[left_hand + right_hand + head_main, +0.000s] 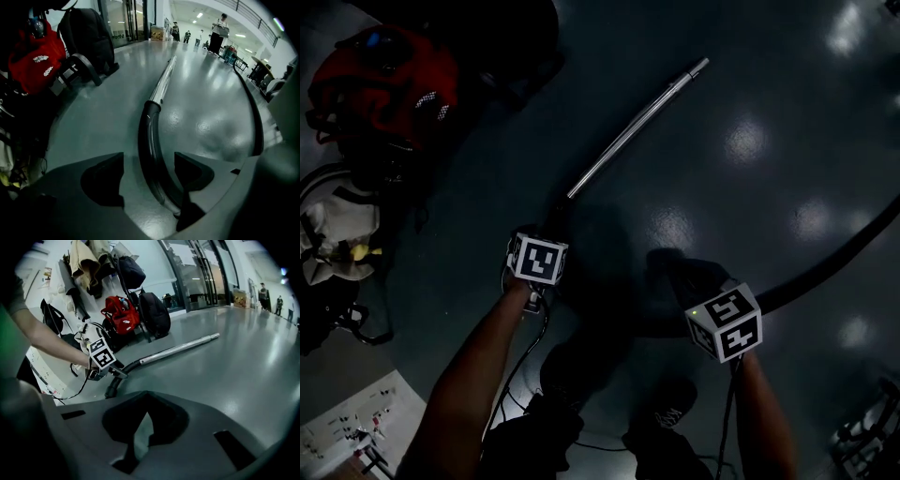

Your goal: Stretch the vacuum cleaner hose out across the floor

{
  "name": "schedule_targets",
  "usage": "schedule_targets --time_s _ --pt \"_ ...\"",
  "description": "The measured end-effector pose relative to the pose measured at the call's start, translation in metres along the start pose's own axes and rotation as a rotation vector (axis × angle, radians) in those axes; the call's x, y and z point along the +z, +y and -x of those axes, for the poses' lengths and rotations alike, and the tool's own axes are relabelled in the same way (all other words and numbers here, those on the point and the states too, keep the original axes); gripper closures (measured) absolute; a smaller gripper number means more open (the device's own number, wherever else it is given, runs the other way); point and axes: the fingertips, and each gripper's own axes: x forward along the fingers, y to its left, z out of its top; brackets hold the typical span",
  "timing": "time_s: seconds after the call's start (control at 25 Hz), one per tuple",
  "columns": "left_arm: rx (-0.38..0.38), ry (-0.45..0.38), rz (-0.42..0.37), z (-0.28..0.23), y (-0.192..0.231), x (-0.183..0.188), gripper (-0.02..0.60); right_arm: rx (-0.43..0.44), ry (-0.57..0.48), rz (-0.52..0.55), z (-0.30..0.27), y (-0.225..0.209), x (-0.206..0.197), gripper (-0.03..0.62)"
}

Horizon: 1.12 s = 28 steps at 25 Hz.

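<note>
The vacuum's metal wand (636, 125) lies slanted on the dark floor, and its black curved handle (149, 140) runs back between the jaws of my left gripper (149, 161). Those jaws stand open around the handle, with floor showing on its left side. The black hose (825, 267) curves in from the right edge towards my right gripper (686, 277). In the right gripper view my right gripper (140, 427) is shut with nothing in it, and the wand (178, 348) and the left gripper's marker cube (102, 354) lie ahead.
A red backpack (384, 80) and a black backpack (89, 37) stand against the left wall with other bags. Cables trail on the floor by the person's shoes (666, 412). People (218, 33) stand far down the hall. Glossy floor stretches beyond the wand.
</note>
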Motion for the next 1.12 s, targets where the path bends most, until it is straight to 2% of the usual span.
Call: schedule_targets --time_s 0.2,0.36,0.48,0.6,0.8,0.84,1.0,1.12 --pt "-0.021 -0.032 -0.019 0.081 -0.021 0.017 0.255 0.05 -0.105 -0.103 0.075 0.03 0.028 0.589" --pt "-0.14 -0.089 -0.051 0.182 -0.075 0.039 0.267 0.052 -0.13 -0.091 0.162 0.063 0.062 0.589" --pt "-0.176 -0.156 -0.097 0.26 -0.104 0.062 0.363 0.046 -0.199 -0.106 0.231 0.088 0.098 0.588" --pt "-0.214 -0.194 -0.118 0.329 -0.128 0.082 0.413 0.022 -0.249 -0.135 0.289 0.108 0.125 0.589" --pt "-0.23 -0.246 -0.13 0.442 -0.16 0.106 0.544 0.011 -0.263 -0.175 0.377 0.145 0.148 0.588" --pt "-0.258 -0.262 -0.138 0.468 -0.172 0.108 0.568 0.012 -0.255 -0.178 0.393 0.153 0.151 0.589" --pt "-0.482 -0.354 -0.121 0.583 -0.231 0.111 0.572 0.023 -0.256 -0.146 0.458 0.196 0.179 0.589" --pt "-0.551 -0.416 -0.102 0.657 -0.263 0.122 0.572 0.016 -0.272 -0.095 0.507 0.218 0.206 0.589"
